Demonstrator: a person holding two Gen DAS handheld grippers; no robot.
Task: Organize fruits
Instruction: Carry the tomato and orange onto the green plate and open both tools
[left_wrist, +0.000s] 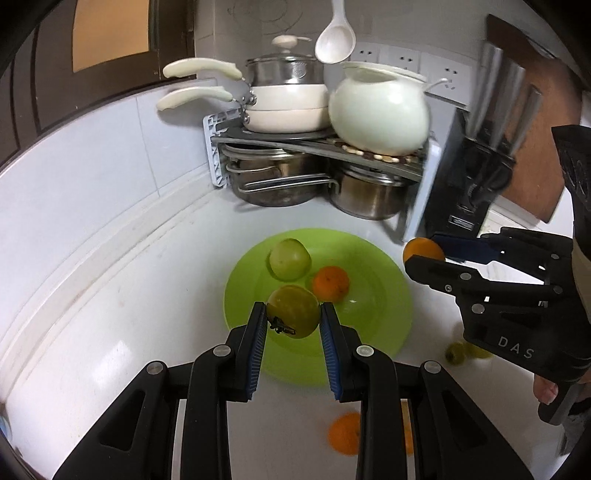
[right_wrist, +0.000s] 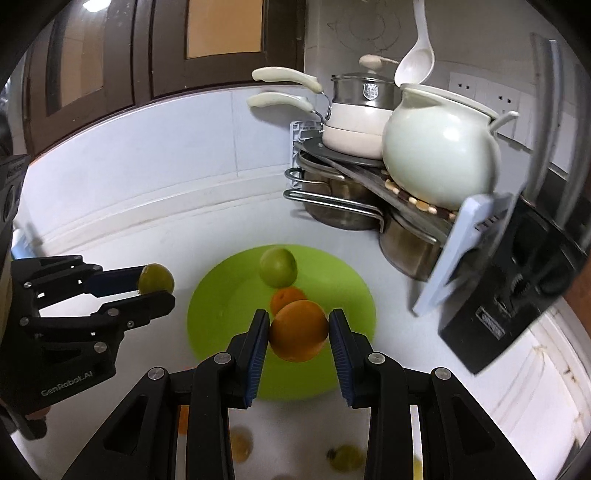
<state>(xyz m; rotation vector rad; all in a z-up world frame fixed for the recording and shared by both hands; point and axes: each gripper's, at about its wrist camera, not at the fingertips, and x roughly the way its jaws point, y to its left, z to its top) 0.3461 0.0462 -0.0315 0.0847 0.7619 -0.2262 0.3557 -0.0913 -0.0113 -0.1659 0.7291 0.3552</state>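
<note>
Your left gripper (left_wrist: 293, 314) clasps a green fruit (left_wrist: 293, 310) and your right gripper (right_wrist: 298, 328) an orange (right_wrist: 299, 329) above the green plate (left_wrist: 388, 321), where dropped fruit may roll off.

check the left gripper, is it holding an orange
No, the left gripper is shut on a green fruit above the green plate.

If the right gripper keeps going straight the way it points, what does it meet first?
Probably the orange already on the green plate, just ahead of the right gripper and the orange it holds; depth is unclear.
</note>
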